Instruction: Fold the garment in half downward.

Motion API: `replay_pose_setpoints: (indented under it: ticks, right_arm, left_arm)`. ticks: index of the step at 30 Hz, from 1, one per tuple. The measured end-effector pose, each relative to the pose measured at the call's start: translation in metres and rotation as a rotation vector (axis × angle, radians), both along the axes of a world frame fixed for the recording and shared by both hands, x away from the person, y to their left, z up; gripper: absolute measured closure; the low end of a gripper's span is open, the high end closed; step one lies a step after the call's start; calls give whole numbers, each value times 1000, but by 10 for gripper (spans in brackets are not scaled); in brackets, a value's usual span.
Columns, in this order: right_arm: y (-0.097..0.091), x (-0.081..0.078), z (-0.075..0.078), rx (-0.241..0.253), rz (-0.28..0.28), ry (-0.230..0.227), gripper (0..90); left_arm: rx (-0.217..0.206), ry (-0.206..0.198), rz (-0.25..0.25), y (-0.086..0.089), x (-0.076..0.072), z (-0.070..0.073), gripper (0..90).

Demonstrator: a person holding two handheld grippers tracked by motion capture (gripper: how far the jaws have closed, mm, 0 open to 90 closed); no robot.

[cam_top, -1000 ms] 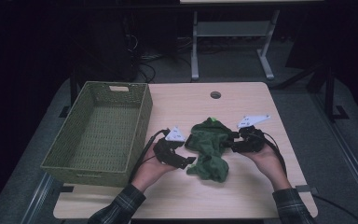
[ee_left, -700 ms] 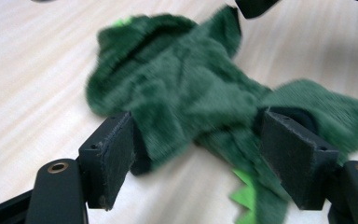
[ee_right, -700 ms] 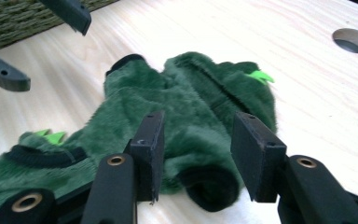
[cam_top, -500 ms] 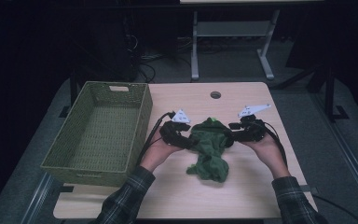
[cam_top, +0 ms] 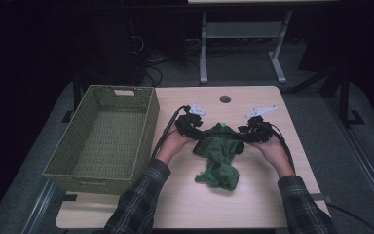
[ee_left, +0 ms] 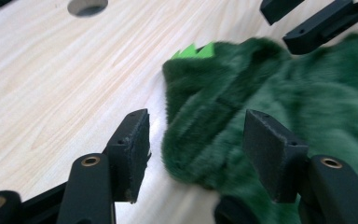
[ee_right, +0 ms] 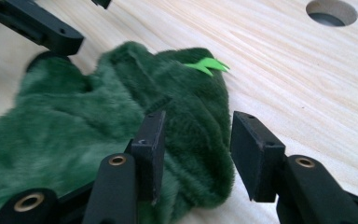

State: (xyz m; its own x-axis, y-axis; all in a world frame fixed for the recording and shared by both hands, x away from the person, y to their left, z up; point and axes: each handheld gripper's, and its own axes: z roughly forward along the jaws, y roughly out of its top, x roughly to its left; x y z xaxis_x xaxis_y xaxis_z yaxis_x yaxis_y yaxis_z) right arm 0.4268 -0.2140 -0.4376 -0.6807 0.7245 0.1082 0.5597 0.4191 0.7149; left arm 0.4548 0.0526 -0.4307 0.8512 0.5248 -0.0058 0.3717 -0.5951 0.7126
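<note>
Grasping is the step in hand: both claws straddle the far edge of the green plush [cam_top: 219,156] at the centre of the high view, on the desk [cam_top: 253,204] just right of the basket [cam_top: 102,136]. Left claw [ee_left: 196,149] has just been closing, plush between its jaws but the pads not yet pressing. Right claw [ee_right: 193,149] stands half open over the opposite corner, one pad against the fur, no pinch yet. Next, likely, both must close firmly, then lift together. Plush is dark green, furry, crumpled, with a bright green felt crest [ee_right: 207,65].
</note>
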Motion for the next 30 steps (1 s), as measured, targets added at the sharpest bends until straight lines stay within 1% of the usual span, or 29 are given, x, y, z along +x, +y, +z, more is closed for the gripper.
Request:
replay_pose_setpoints:
  ticks: [3,5,6,7,10,11,14,15,17,19,20,21,23,25,28,29,30]
  right_arm:
    - [0,6,-10,-11,-7,20,561]
    - [0,8,-14,-13,-12,29,572]
    - [-1,10,-16,-19,-10,29,577]
    - [-2,11,-17,-21,-15,30,595]
    - [-5,13,-20,-21,-25,34,619]
    - [-5,13,-21,-17,-26,40,628]
    - [-4,14,-23,-15,-23,46,640]
    - [-3,14,-24,-13,-17,49,653]
    - [-1,15,-25,-19,-11,47,675]
    - [0,15,-26,-24,-8,53,713]
    - [1,15,-27,-21,-10,58,725]
    - [1,15,-27,-20,-11,61,754]
    - [1,16,-28,-19,-13,65,829]
    - [2,15,-28,-18,-12,67,866]
    - [2,15,-25,-22,-11,61,871]
    - [3,14,-24,-20,-15,60,871]
    - [2,13,-23,-19,-15,53,872]
  left_arm:
    - [21,19,-6,-4,7,-11,421]
    - [27,32,-10,-6,11,-17,428]
    - [28,34,-5,-7,13,-19,431]
    - [27,44,-7,-7,15,-21,440]
    - [27,42,-11,-8,18,-24,494]
    - [28,51,-17,-9,19,-24,512]
    - [46,55,-23,-10,22,-27,552]
    - [50,58,-26,-10,22,-28,585]
    - [61,62,-36,-10,24,-31,620]
    - [61,65,-39,-11,24,-33,675]
    - [55,68,-38,-11,24,-34,690]
    - [55,69,-44,-11,24,-34,714]
    - [57,68,-44,-12,23,-33,790]
    - [59,68,-45,-12,23,-30,851]
    - [45,68,-43,-11,22,-26,865]
    - [26,71,-32,-11,21,-24,866]
    - [16,70,-24,-11,21,-22,866]
